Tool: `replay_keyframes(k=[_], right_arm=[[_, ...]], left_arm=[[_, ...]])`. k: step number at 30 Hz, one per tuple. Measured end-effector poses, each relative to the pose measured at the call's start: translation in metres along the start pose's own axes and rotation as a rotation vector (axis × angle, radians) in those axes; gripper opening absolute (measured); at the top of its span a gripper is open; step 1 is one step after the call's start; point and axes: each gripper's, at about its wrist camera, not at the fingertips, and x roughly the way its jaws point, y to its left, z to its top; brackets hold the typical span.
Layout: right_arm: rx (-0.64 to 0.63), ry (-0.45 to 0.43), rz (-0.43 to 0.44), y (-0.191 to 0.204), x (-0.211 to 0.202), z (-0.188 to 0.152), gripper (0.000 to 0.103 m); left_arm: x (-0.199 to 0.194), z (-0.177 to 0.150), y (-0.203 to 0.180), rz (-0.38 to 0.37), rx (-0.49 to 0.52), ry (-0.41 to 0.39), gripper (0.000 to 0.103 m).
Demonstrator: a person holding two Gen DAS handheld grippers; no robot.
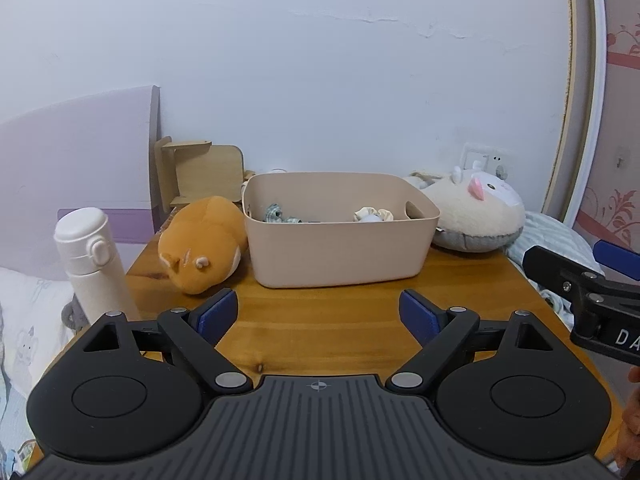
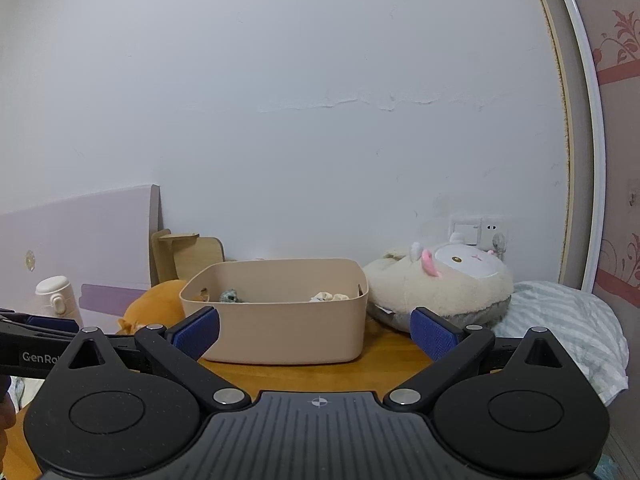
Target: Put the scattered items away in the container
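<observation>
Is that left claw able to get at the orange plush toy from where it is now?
Probably yes. The left claw is open and empty, and the orange plush toy lies just ahead to its left on the wooden table, beside the beige bin. Nothing stands between them.

Both wrist views face the wall, sharing the beige bin (image 1: 340, 240) (image 2: 280, 320) ahead.

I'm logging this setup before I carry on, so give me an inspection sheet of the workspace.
Surface: wooden table, bare in front.
Job's things: beige bin holds a checked scrunchie and a cream scrunchie.
Clutter: orange plush left of the bin, cream plush right, white bottle at the left edge.
Grippers: left tool and right tool open, empty.
Cables: nothing seen.
Surroundings: white wall, wall socket, striped bedding.
</observation>
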Motion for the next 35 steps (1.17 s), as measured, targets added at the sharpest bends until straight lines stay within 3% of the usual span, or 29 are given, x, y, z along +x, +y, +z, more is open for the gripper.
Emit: replay_keyframes(k=[9, 25, 35], right_arm=[[0.022, -0.028, -0.005, 0.008, -0.041, -0.014, 0.103], [0.024, -0.051, -0.044, 0.022, -0.094, -0.034, 0.103], [0.017, -0.025, -0.061, 0.024, -0.100, -0.042, 0.103]], left_arm=[[-0.034, -0.022, -0.004, 0.014, 0.023, -0.009, 0.091], [-0.078, -0.056, -0.011, -0.029, 0.020, -0.009, 0.091], [-0.082, -0.063, -0.008, -0.020, 0.013, 0.002, 0.091]])
